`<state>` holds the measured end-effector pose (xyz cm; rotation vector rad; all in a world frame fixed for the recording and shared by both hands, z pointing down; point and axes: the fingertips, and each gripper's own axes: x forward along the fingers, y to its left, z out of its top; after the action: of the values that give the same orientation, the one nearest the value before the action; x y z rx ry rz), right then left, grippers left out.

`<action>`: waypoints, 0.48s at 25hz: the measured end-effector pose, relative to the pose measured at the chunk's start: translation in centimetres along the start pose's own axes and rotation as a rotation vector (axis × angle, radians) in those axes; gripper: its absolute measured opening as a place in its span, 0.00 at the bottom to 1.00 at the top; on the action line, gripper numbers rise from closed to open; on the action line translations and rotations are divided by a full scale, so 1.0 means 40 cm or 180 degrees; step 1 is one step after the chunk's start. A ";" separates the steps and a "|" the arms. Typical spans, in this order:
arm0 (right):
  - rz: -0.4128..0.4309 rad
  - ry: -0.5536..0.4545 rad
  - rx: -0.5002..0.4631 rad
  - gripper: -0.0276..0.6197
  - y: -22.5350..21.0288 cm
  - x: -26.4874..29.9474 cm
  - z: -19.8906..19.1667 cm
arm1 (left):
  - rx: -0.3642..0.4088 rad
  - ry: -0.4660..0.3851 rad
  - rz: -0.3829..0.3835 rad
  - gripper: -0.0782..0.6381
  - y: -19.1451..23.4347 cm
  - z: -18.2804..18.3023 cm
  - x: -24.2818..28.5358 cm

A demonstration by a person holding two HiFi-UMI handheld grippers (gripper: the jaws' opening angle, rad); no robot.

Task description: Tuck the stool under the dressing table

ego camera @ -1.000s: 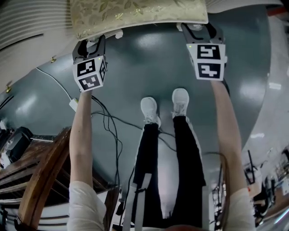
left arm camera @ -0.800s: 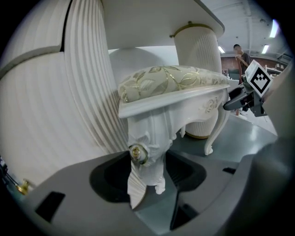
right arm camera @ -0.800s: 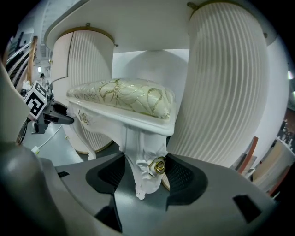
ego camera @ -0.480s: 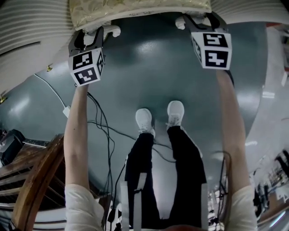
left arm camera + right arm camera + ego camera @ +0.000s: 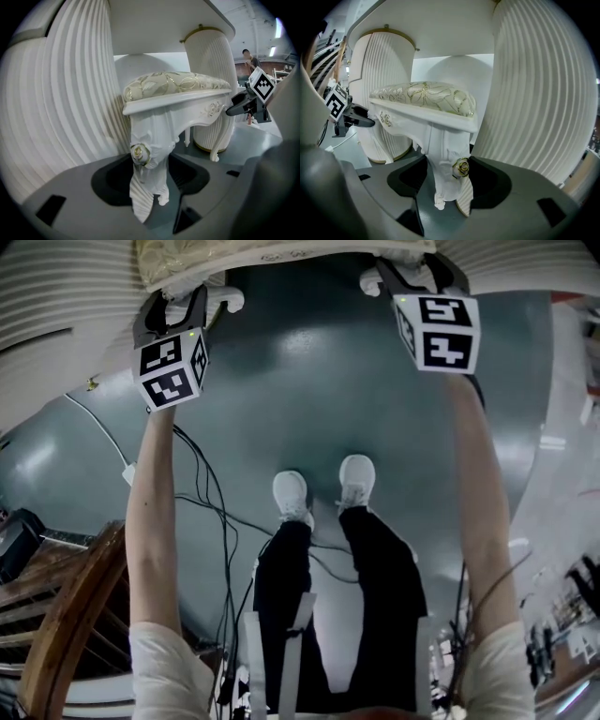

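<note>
The stool [image 5: 234, 254] has a gold-patterned cushion and white carved legs, and only its near edge shows at the top of the head view. My left gripper [image 5: 178, 306] is shut on the stool's left front leg [image 5: 147, 159], just below its rose carving. My right gripper [image 5: 417, 277] is shut on the right front leg [image 5: 445, 159]. In both gripper views the cushion [image 5: 176, 84] sits under the white tabletop [image 5: 159, 23], between the dressing table's two fluted pedestals [image 5: 61, 103] [image 5: 534, 103]. Each gripper shows in the other's view, at the opposite leg.
Cables [image 5: 211, 493] trail over the grey floor by the person's white shoes [image 5: 291, 495]. Dark wooden furniture [image 5: 56, 615] stands at the lower left. A person [image 5: 251, 58] stands far off in the left gripper view.
Both grippers and the stool have moved away from the person, toward the top of the head view. The person's feet have stepped after them. Less of the cushion shows.
</note>
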<state>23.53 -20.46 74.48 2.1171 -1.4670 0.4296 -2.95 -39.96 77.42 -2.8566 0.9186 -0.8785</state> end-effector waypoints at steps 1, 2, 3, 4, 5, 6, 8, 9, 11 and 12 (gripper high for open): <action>-0.0016 -0.0013 -0.0010 0.46 -0.005 0.003 -0.003 | 0.0003 0.0019 0.0001 0.44 -0.001 0.000 0.003; -0.0030 -0.0016 -0.0016 0.46 -0.008 0.005 -0.008 | 0.0009 0.0036 -0.0003 0.44 -0.003 -0.001 0.005; -0.0036 -0.0016 -0.0016 0.46 -0.009 0.006 -0.012 | 0.0012 0.0047 -0.0007 0.44 -0.004 -0.002 0.006; -0.0035 -0.0022 -0.0019 0.46 -0.009 0.007 -0.013 | 0.0014 0.0049 -0.0008 0.44 -0.004 -0.004 0.007; -0.0034 -0.0031 -0.0022 0.46 -0.008 0.009 -0.013 | 0.0013 0.0042 -0.0003 0.44 -0.003 -0.004 0.008; -0.0038 -0.0037 -0.0025 0.46 -0.008 0.011 -0.012 | 0.0010 0.0031 0.0006 0.44 -0.002 -0.003 0.009; -0.0050 -0.0028 -0.0023 0.46 -0.012 0.014 -0.012 | -0.0006 0.0016 0.0022 0.44 -0.004 0.000 0.012; -0.0050 -0.0017 -0.0014 0.46 -0.014 0.015 -0.011 | -0.0019 0.0018 0.0029 0.44 -0.004 0.003 0.015; -0.0025 0.0027 0.0035 0.46 -0.010 0.014 -0.004 | -0.0033 0.0060 0.0059 0.44 -0.001 0.004 0.016; -0.0016 0.0064 0.0073 0.46 -0.005 0.011 -0.001 | -0.0032 0.0103 0.0091 0.44 0.004 0.001 0.015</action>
<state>23.88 -20.74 74.70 2.1276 -1.4516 0.4667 -2.62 -40.40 77.67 -2.8382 0.9671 -0.9225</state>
